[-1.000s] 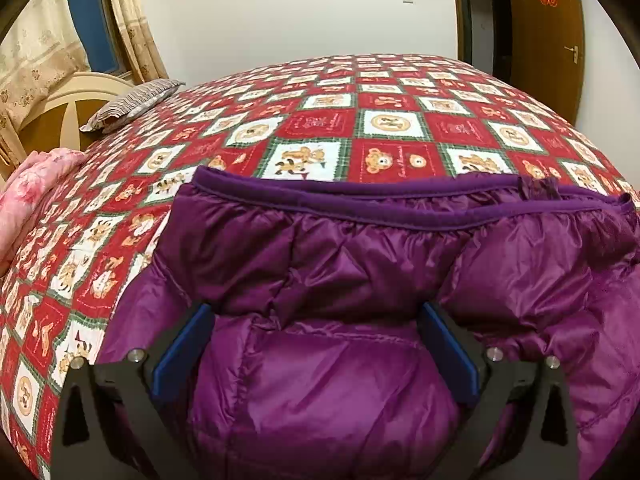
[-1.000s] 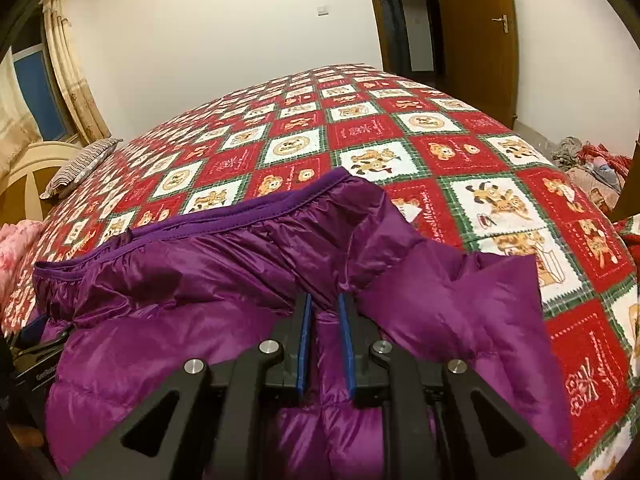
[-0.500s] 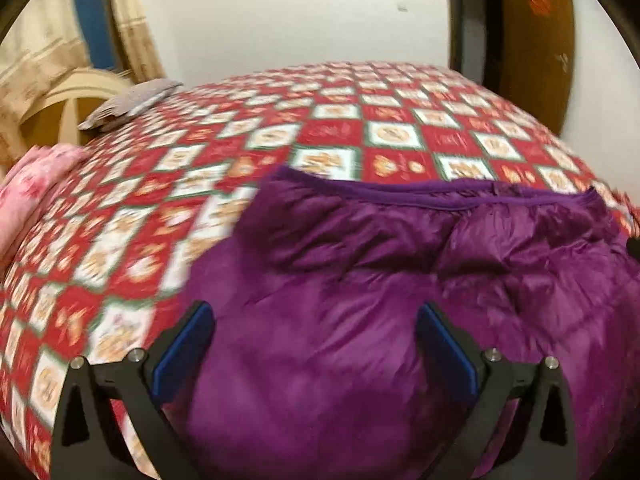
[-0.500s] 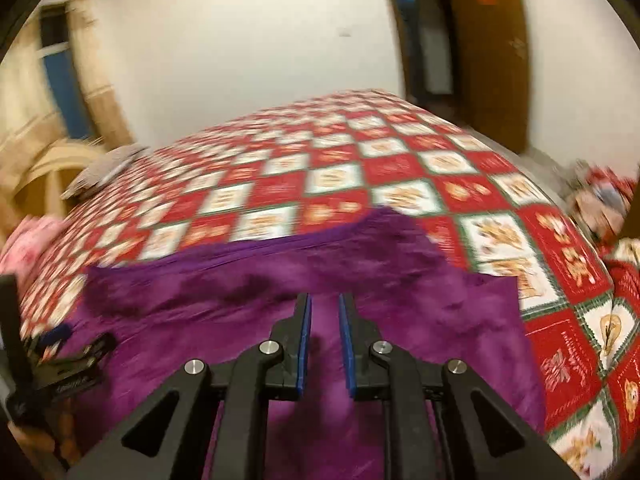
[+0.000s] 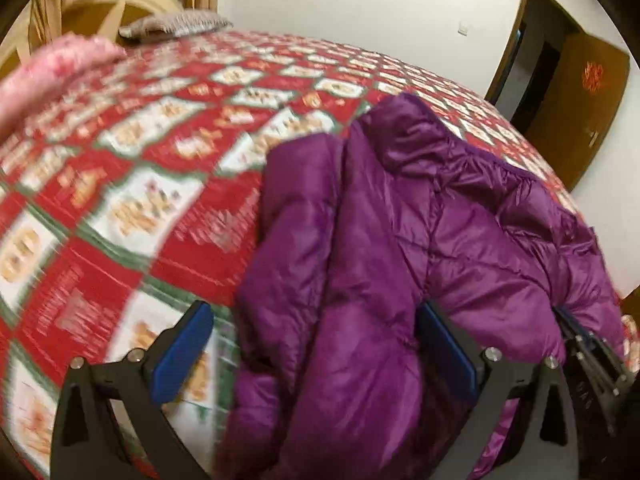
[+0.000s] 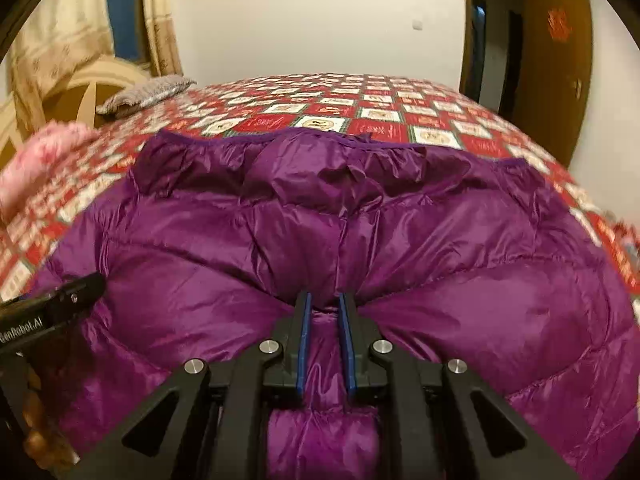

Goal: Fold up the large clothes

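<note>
Jacket (image 5: 400,240) swung, now lengthwise away.

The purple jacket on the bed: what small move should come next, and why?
Probably bring the left gripper onto the purple jacket and close it on the fabric. Its jaws stand wide apart, with jacket fabric between them but not pinched, while the right gripper already pinches a fold near the jacket's middle. The jacket lies bunched on the patterned bedspread, so a second grip would likely help the fold.
</note>
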Motion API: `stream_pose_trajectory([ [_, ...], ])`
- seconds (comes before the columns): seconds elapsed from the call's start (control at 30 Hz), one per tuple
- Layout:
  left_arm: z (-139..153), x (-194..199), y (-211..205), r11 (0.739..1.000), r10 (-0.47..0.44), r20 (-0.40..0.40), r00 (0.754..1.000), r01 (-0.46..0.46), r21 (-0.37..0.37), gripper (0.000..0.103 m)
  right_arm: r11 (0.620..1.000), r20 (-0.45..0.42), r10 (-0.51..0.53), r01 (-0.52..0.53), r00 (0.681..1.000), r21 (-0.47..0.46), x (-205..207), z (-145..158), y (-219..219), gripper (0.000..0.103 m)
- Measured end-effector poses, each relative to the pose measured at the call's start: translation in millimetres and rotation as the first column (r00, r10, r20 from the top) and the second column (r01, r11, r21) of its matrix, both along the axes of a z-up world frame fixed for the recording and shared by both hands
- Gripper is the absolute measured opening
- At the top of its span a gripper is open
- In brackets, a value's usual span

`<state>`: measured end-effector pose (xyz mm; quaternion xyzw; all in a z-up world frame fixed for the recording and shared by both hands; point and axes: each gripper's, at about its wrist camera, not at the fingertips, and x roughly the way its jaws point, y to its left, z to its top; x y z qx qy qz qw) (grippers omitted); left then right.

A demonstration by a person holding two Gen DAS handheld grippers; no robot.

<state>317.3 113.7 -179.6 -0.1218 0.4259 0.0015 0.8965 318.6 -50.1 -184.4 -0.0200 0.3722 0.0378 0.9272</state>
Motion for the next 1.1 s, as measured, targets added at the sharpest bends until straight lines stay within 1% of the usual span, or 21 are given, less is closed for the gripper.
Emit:
stream_pose_trajectory([
  [0.1, 1, -3, -1, 1.000, -0.009, 0.019, 1.000, 0.009, -0.003, 0.103, 1.000, 0.005, 0.000, 0.000, 1.000, -0.004, 0, -2, 0, 0.014],
  [0.17, 1, -4, -1, 0.999, -0.030, 0.027, 0.999, 0.031, -0.017, 0.099, 1.000, 0.008, -0.002, 0.002, 1.000, 0.001, -1, -2, -2, 0.014],
  [0.23, 4, -9, 0, 0.997, -0.044, 0.026, 0.999, 0.045, -0.056, 0.090, 1.000, 0.011, -0.002, 0.002, 1.000, -0.001, -2, -1, -1, 0.014],
  [0.27, 6, -11, 0, 0.995, -0.057, 0.025, 0.998, 0.059, -0.084, 0.089, 1.000, 0.011, -0.002, 0.002, 1.000, 0.001, -1, -1, -1, 0.014],
  [0.3, 7, -13, -2, 0.993, -0.065, 0.027, 0.998, 0.067, -0.096, 0.089, 1.000, 0.012, -0.002, 0.002, 1.000, 0.004, -1, -1, -1, 0.014],
  [0.4, 6, -12, -8, 0.995, -0.076, 0.036, 0.996, 0.078, -0.058, 0.089, 1.000, 0.014, -0.002, 0.001, 1.000, 0.012, 0, -1, -2, 0.014],
  [0.47, 6, -13, -8, 0.996, -0.066, 0.050, 0.997, 0.069, -0.063, 0.081, 1.000, 0.015, -0.002, 0.002, 1.000, 0.017, -4, -1, -3, 0.014],
  [0.5, 7, -14, -7, 0.995, -0.064, 0.056, 0.996, 0.068, -0.071, 0.071, 1.000, 0.014, -0.002, 0.001, 1.000, 0.021, -5, -1, -4, 0.014],
  [0.53, 8, -15, -6, 0.993, -0.074, 0.061, 0.995, 0.079, -0.083, 0.049, 1.000, 0.014, -0.002, 0.001, 1.000, 0.025, -5, 0, -5, 0.014],
  [0.57, 8, -14, -5, 0.984, -0.109, 0.067, 0.992, 0.117, -0.136, 0.040, 1.000, 0.013, -0.002, 0.002, 1.000, 0.027, -5, 0, -6, 0.014],
  [0.6, 10, -14, -6, 0.979, -0.115, 0.065, 0.991, 0.124, -0.160, 0.036, 1.000, 0.013, -0.002, 0.002, 1.000, 0.027, -5, 0, -6, 0.014],
  [0.7, 15, -17, -12, 0.984, -0.122, 0.074, 0.990, 0.130, -0.121, 0.033, 1.000, 0.013, -0.002, 0.002, 1.000, 0.031, -5, 0, -7, 0.014],
  [0.73, 15, -17, -13, 0.984, -0.120, 0.074, 0.990, 0.129, -0.120, 0.032, 0.999, 0.013, -0.002, 0.001, 1.000, 0.034, -4, 0, -8, 0.014],
  [0.77, 15, -17, -12, 0.984, -0.119, 0.074, 0.990, 0.127, -0.126, 0.030, 0.999, 0.013, -0.002, 0.001, 1.000, 0.036, -4, 0, -8, 0.014],
  [0.83, 17, -17, -12, 0.981, -0.122, 0.077, 0.990, 0.132, -0.144, 0.022, 0.999, 0.013, -0.002, 0.002, 1.000, 0.038, -5, 0, -8, 0.014],
  [0.87, 20, -18, -12, 0.979, -0.127, 0.082, 0.989, 0.138, -0.147, 0.021, 0.999, 0.013, -0.002, 0.001, 1.000, 0.039, -5, 0, -9, 0.014],
  [0.97, 29, -19, -12, 0.977, -0.134, 0.102, 0.986, 0.148, -0.152, 0.019, 0.999, 0.012, 0.000, 0.000, 1.000, 0.043, -4, 1, -10, 0.014],
  [1.1, 43, -21, -10, 0.967, -0.138, 0.128, 0.982, 0.161, -0.195, 0.017, 0.998, 0.009, -0.001, 0.001, 1.000, 0.058, -4, 1, -12, 0.014],
])
